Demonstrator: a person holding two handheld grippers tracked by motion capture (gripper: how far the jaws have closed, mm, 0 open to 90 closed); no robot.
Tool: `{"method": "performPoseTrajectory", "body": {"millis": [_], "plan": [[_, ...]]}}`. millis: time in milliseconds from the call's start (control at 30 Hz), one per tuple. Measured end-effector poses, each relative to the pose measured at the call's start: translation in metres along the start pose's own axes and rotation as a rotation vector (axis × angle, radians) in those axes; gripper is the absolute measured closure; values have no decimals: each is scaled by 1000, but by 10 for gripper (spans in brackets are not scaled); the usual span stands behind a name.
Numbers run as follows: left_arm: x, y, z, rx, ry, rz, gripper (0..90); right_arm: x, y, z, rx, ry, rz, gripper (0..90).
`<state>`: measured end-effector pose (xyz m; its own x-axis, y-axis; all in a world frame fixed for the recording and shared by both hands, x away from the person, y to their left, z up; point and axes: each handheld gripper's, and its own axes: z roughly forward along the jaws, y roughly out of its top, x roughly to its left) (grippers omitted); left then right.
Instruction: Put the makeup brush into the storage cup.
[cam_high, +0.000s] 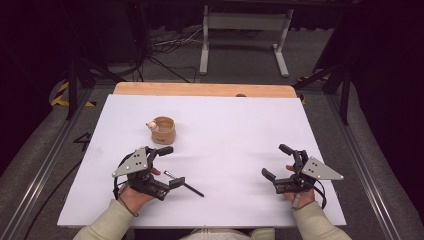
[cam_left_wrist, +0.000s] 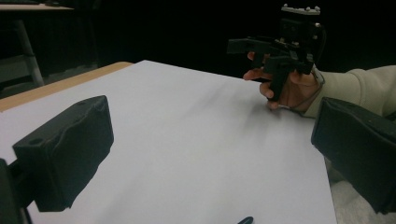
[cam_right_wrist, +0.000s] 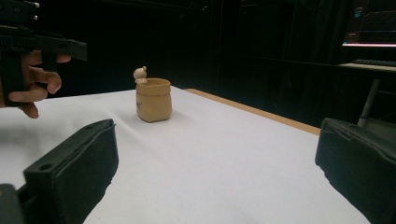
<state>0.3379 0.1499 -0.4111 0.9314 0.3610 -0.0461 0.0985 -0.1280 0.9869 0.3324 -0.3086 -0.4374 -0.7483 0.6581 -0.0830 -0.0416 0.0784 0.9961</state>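
The left claw (cam_high: 168, 165) stands wide, with nothing between its jaws. It is just in front of the small tan pot (cam_high: 163, 129), on the person's side of it, and its upper jaw comes near the pot but does not touch it. In the left gripper view the two black jaws rise far apart at both sides, and between them lies only the white sheet. The person's left hand (cam_high: 134, 196) holds this claw from below, with a pale sleeve (cam_high: 107, 222) behind it.

The right claw (cam_high: 277, 160) is also wide and holds nothing. It is well apart from the pot, to the right of it and nearer to the person. In the right gripper view its jaws frame the pot (cam_right_wrist: 153, 99), which stands upright on the sheet. The right hand (cam_high: 299, 196) grips it from below.

A thin black pen (cam_high: 186, 184) lies flat on the sheet, in front of the pot and a little to its right, just beside the lower jaw of the left claw. I cannot tell if they touch.

The pot has a small pale figure (cam_high: 150, 125) on its left rim. It stands on the white sheet (cam_high: 225, 130) that covers the counter (cam_high: 200, 89); the wooden edge of the counter shows behind the pot.
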Motion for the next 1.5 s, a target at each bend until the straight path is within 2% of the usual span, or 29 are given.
{"method": "performPoseTrajectory", "body": {"millis": [100, 167, 267, 400, 533, 567, 667, 700, 767, 867, 1133, 1500], "plan": [[0, 3, 1, 60, 14, 24, 2, 0, 0, 0, 1, 0, -1, 0], [0, 5, 3, 103, -8, 2, 10, 0, 0, 0, 0, 0, -3, 0], [-1, 9, 5, 178, 21, 21, 17, 1, 0, 1, 5, 0, -1, 0], [-3, 18, 7, 333, 101, 51, 2, 0, 0, 1, 6, 1, 1, 0], [-4, 26, 7, 398, 123, 54, 4, 0, -1, 2, 13, 8, 5, 0], [-4, 27, 7, 415, 122, 46, 6, 1, -1, 2, 15, 10, 3, 0], [1, 30, 8, 484, 99, -15, 14, 1, -1, 2, 16, 11, 3, 0], [1, 30, 9, 497, 95, -21, 14, 0, -1, 2, 16, 11, 1, 0], [2, 31, 10, 518, 122, -5, 13, 0, -1, 2, 18, 10, 3, 0], [3, 34, 11, 539, 118, 7, 13, 0, -1, 3, 20, 12, 0, 0], [5, 38, 22, 653, 74, -38, 6, 0, -2, 2, 21, 11, 6, 0], [6, 49, 26, 714, 77, 25, 20, 0, -2, 2, 25, 22, 11, 0]]}}
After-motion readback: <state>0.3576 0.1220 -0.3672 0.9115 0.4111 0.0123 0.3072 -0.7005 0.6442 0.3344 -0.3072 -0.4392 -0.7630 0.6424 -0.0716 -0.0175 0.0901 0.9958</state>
